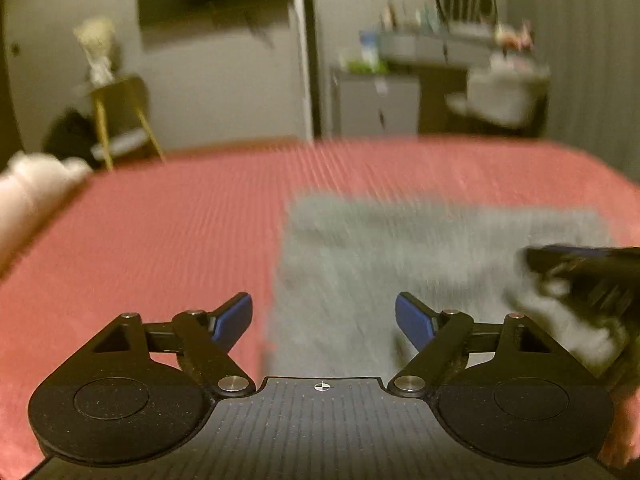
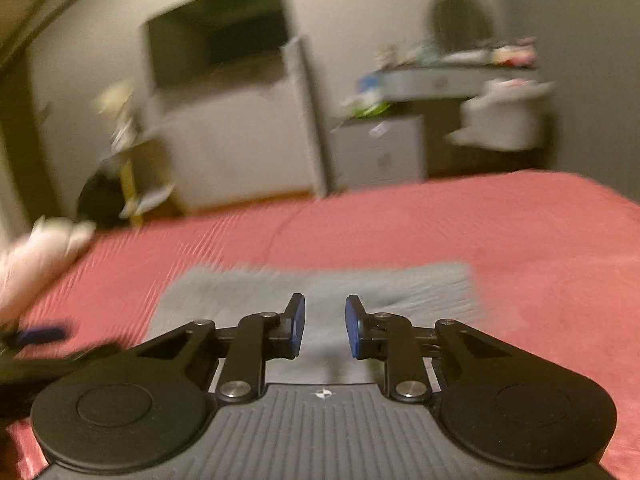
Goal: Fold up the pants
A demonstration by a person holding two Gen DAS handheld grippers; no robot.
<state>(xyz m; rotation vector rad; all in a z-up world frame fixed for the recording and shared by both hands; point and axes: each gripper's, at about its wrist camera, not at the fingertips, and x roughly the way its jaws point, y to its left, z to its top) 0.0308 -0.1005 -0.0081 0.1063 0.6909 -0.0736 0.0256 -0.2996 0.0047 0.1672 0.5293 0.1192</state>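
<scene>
The grey pants (image 1: pixel 400 264) lie folded into a flat rectangle on the red bedspread (image 1: pixel 160 232). My left gripper (image 1: pixel 324 320) is wide open and empty, held above the pants' near left edge. My right gripper (image 2: pixel 325 326) is open with a narrower gap and empty, above the near edge of the pants (image 2: pixel 320 292). The right gripper also shows blurred at the right edge of the left wrist view (image 1: pixel 592 276). The left gripper shows blurred at the left edge of the right wrist view (image 2: pixel 40 336). Both views are motion-blurred.
The red bed (image 2: pixel 520 248) fills the foreground. A pale pink bundle (image 1: pixel 28 192) lies at its left edge. Beyond the bed stand a stool with yellow legs (image 1: pixel 120 120), a grey cabinet (image 1: pixel 376 104) and a cluttered desk (image 1: pixel 460 44).
</scene>
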